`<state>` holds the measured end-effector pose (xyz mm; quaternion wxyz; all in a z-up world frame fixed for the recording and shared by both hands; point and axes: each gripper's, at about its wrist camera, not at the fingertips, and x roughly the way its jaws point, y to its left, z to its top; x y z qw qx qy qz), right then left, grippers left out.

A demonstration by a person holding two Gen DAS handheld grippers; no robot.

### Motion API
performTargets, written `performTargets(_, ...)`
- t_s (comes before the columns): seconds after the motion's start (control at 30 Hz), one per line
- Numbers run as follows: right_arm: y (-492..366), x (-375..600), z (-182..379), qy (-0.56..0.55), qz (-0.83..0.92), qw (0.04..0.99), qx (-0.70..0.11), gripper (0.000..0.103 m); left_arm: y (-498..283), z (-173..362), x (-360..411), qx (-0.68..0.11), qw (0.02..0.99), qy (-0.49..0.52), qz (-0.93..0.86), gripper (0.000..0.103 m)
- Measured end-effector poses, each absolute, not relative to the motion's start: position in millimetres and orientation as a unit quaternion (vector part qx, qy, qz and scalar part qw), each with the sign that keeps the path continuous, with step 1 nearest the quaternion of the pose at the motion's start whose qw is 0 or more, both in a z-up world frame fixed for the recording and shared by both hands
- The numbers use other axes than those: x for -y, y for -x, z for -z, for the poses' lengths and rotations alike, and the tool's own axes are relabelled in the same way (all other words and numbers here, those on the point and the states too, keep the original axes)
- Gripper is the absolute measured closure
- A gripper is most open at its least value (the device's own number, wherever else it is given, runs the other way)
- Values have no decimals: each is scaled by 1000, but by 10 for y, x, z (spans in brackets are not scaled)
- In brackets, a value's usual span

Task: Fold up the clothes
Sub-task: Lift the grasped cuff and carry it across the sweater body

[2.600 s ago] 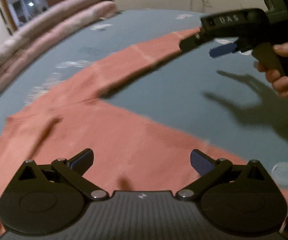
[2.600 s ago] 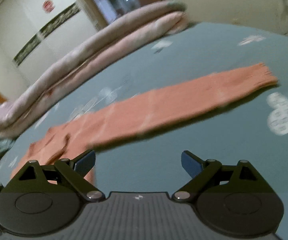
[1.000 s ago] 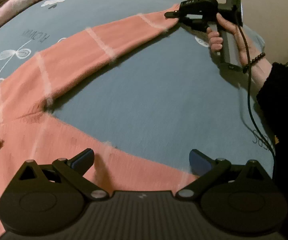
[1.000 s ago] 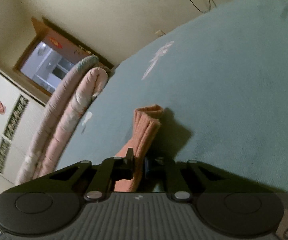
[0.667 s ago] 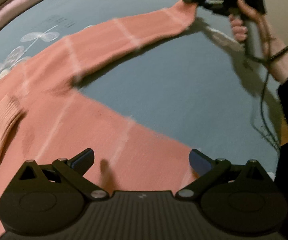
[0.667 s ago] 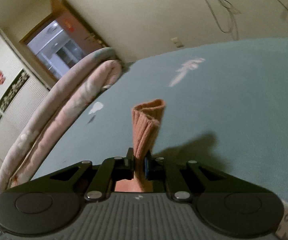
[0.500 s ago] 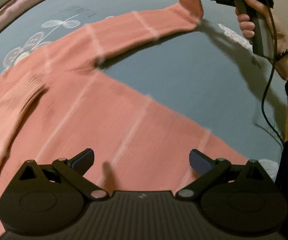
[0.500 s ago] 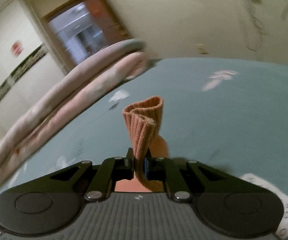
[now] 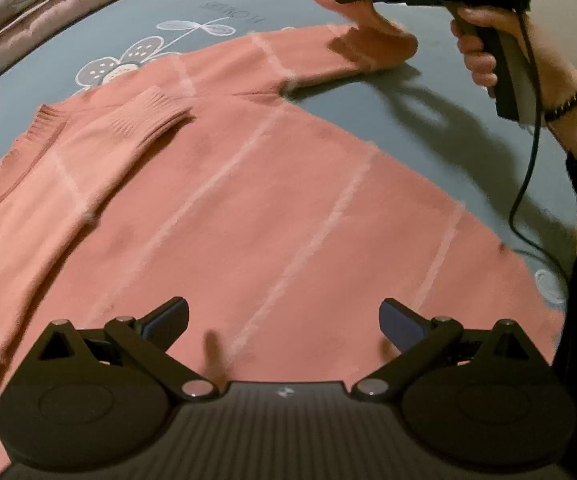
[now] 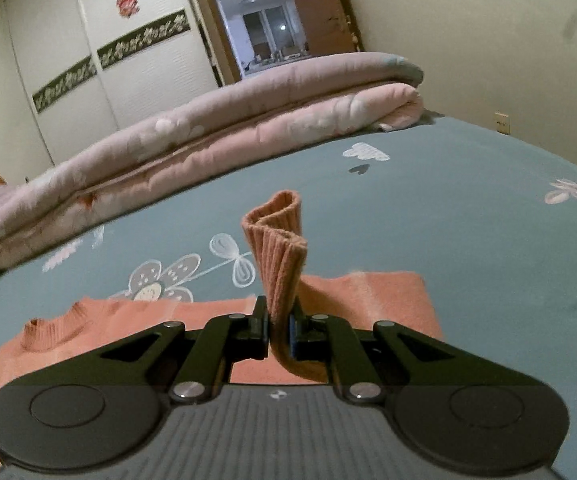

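- A pink sweater (image 9: 248, 208) lies flat on a blue-grey bedsheet (image 9: 448, 128) with white flowers drawn on it.
- The sweater has thin pale lines across it, like big squares.
- The sweater's neck (image 9: 44, 120) is at the far left end of the sweater.
- One sleeve (image 9: 100, 152) is folded in and lies on top of the sweater, with its ribbed end near the neck.
- The other sleeve (image 9: 288, 60) sticks out from the far side of the sweater, and its end is lifted up off the sheet.
- The right gripper (image 10: 278, 326) has its two fingers pressed together on the ribbed cuff (image 10: 278, 248) of that lifted sleeve.
- The cuff stands up out of the fingers in a wavy fold.
- A hand (image 9: 484, 44) holds the right gripper's handle, above the sheet just past the sweater's far edge.
- There is a dark bead bracelet (image 9: 568, 100) on that wrist, and a black cable (image 9: 528, 168) hangs down from the handle.
- The left gripper (image 9: 284, 316) is over the near part of the sweater, and its fingers are wide apart with nothing in them.
- It looks like it is just above the sweater and not touching, but that part is a bit blurry.
- A rolled pink quilt (image 10: 208, 136) lies on the bed, far behind the sweater.
- Behind the quilt is a white closet (image 10: 100, 64) and an open doorway (image 10: 264, 16).
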<state>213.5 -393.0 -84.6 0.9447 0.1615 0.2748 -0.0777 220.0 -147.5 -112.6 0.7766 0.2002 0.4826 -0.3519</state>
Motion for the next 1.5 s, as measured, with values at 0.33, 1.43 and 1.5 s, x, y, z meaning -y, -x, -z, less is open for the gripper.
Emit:
performTargets(0.33,-2517,3491,517,-83,75,951,-286,92,-2306,1069,1056,-457,796,-159,364,3)
performTargets(1.43,-3231,1198,-219,94,-135,951,-262,92,-2155,1254,335,-451,810,-75,367,2)
performTargets(1.5,-3245,1044,-199,108,-146,949,-258,92,-2148,1271,293,-453,809,-68,368,2)
